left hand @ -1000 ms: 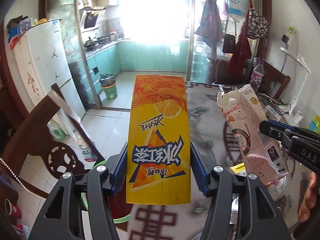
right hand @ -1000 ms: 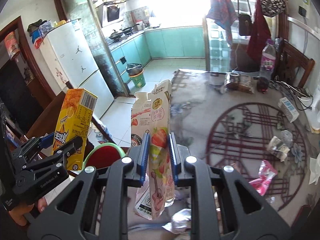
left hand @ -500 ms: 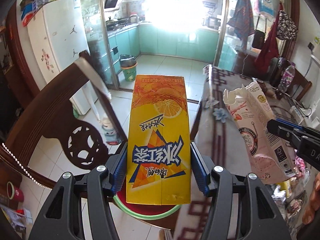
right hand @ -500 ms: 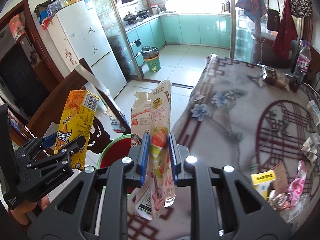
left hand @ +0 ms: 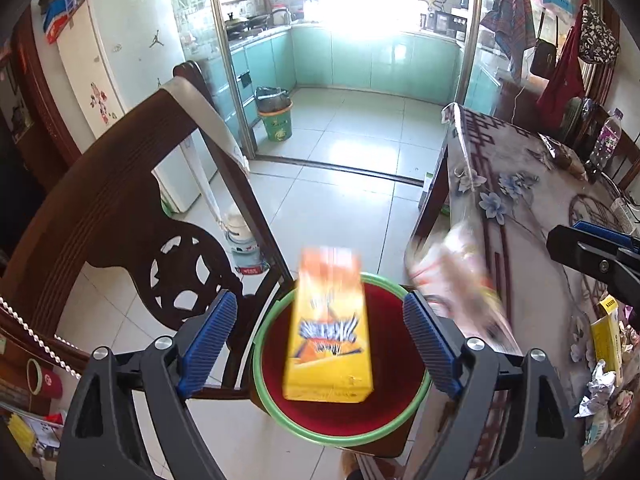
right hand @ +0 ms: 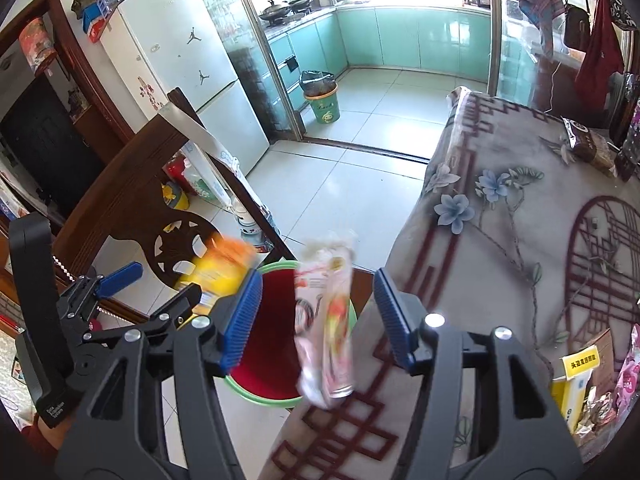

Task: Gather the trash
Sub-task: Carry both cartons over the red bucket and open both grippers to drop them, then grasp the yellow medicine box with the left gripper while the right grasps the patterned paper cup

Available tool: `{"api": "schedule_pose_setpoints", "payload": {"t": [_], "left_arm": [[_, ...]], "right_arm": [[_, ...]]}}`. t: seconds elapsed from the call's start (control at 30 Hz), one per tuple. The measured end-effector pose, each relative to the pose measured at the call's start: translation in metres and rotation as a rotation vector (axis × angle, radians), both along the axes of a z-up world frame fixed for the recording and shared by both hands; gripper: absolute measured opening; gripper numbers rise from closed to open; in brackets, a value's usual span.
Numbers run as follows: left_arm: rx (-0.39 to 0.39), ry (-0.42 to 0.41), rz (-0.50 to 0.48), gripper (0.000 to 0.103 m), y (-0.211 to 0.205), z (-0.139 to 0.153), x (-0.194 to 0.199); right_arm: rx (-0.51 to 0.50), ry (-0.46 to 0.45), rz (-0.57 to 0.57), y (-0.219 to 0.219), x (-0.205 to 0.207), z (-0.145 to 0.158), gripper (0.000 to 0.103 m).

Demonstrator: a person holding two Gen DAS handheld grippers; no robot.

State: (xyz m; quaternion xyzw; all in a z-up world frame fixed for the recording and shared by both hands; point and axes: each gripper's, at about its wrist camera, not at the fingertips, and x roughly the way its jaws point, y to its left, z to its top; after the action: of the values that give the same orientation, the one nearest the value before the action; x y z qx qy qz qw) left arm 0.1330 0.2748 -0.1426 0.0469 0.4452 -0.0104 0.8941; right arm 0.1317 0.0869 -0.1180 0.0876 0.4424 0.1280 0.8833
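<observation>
Both grippers opening w/ pads clear: left gripper [left hand: 316, 336] lets yellow tea carton [left hand: 328, 332] drop over red bin [left hand: 340, 408], right gripper [right hand: 318, 316] frees pink milk carton [right hand: 326, 320] at bin's edge—prob. empty, light, crushable; grab by flat sides.

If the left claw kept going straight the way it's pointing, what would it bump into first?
Probably the yellow tea carton, blurred and loose between the opening pads of the left claw. Right behind it sits the green-rimmed red bin, so that comes next. Depth is hard to judge through the fisheye view.
</observation>
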Motion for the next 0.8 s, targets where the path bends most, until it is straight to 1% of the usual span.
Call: {"api": "schedule_pose_setpoints", "payload": {"t": [0.2, 0.37, 0.43, 0.6, 0.73, 0.8], "left_arm": [[-0.018, -0.013, -0.043, 0.082, -0.009, 0.01, -0.004], [-0.054, -0.028, -0.129, 0.082, -0.037, 0.019, -0.015], [-0.065, -0.029, -0.166, 0.082, -0.053, 0.022, -0.018], [-0.082, -0.034, -0.262, 0.082, -0.107, 0.029, -0.032], [-0.095, -0.036, -0.281, 0.082, -0.144, 0.032, -0.044], [-0.125, -0.014, -0.276, 0.082, -0.162, 0.031, -0.049]], "right_arm": [[-0.021, -0.014, -0.046, -0.012, -0.017, 0.01, 0.056], [-0.045, -0.009, -0.112, -0.041, -0.045, 0.015, 0.056], [-0.057, -0.004, -0.152, -0.06, -0.06, 0.016, 0.056], [-0.079, 0.011, -0.257, -0.118, -0.096, 0.015, 0.056], [-0.108, 0.023, -0.318, -0.169, -0.119, 0.011, 0.056], [-0.12, 0.044, -0.34, -0.198, -0.129, 0.006, 0.056]]}}
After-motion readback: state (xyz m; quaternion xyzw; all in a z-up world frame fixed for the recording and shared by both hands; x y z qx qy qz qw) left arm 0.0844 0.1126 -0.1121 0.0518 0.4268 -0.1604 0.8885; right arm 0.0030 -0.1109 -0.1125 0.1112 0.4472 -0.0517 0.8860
